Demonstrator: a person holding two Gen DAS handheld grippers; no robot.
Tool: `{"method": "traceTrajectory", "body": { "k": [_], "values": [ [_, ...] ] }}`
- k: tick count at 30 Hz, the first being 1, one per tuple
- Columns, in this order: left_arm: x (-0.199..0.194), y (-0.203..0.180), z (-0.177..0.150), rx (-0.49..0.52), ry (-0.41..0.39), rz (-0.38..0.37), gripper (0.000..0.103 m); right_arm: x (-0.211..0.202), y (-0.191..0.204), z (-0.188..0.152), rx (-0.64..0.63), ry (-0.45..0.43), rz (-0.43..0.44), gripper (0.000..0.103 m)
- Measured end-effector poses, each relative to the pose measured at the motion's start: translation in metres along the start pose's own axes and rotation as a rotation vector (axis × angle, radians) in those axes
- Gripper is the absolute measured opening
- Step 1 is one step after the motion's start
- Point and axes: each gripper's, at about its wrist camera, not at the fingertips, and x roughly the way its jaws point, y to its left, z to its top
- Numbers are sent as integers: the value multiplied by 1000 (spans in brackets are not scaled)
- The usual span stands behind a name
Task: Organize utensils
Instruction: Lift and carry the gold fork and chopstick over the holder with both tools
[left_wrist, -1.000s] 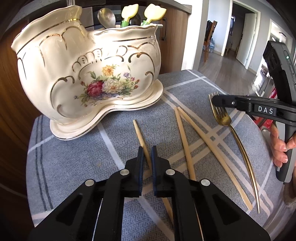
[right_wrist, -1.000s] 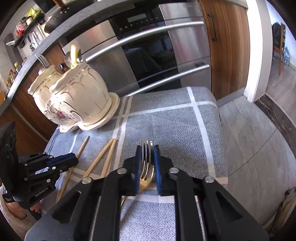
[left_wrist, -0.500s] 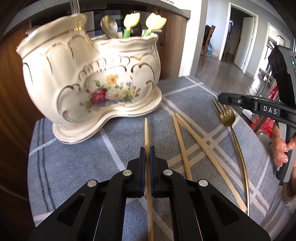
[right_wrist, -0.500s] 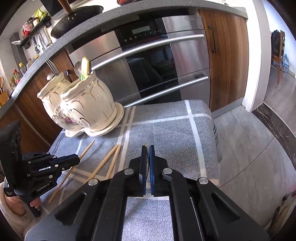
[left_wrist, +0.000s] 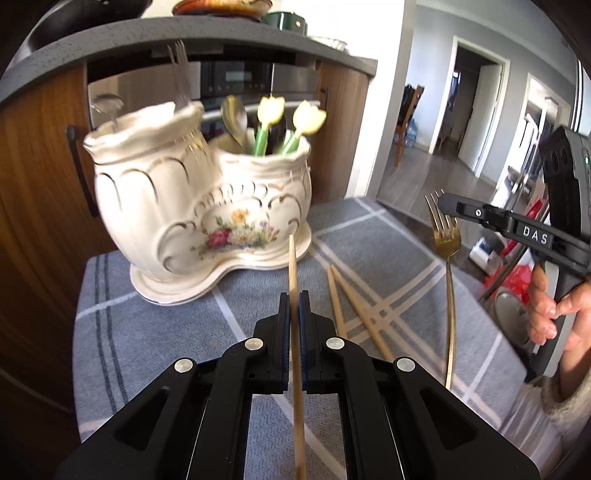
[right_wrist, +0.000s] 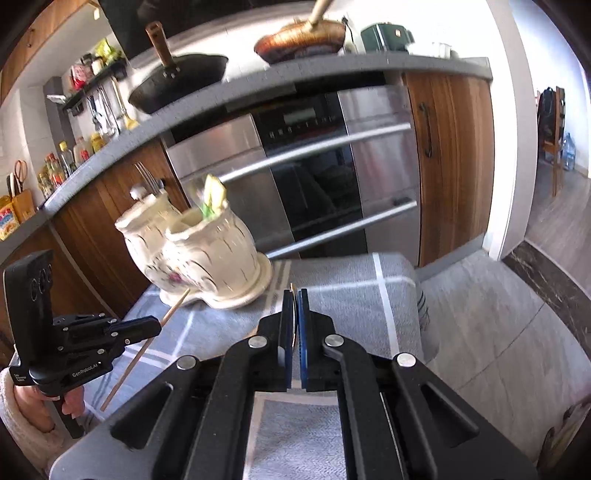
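now the left gripper (left_wrist: 294, 295) has its fingers (left_wrist: 283, 314) clamped on one chopstick (left_wrist: 293, 266), lifted clear of the table (left_wrist: 147, 332), tip toward the holder (left_wrist: 199, 206). the right gripper (right_wrist: 294, 293) has its fingers (right_wrist: 303, 317) pinched on the gold fork (left_wrist: 447, 251), gripped at the tines with the handle hanging down above the table's right edge. two more chopsticks (left_wrist: 351, 302) lie on the grey cloth, near the table's middle, between the held chopstick and the fork. the holder stands at the far left corner, with spoons (left_wrist: 234, 118), a fork (left_wrist: 179, 74) and two tulip handles (left_wrist: 288, 118) inside.
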Motion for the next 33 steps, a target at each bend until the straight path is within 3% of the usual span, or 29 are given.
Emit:
{"method": "traceTrajectory", "body": {
  "k": [14, 25, 33],
  "values": [
    [-56, 6, 17, -37, -155, -53, 5, -44, 39, 35, -18, -210, -45, 3],
    [-104, 48, 91, -64, -378, -10, 5, -44, 99, 100, -89, -312, -4, 3],
    [-90, 72, 136, -68, -494, 38, 5, -20, 129, 147, -86, -362, 3, 3]
  ]
}}
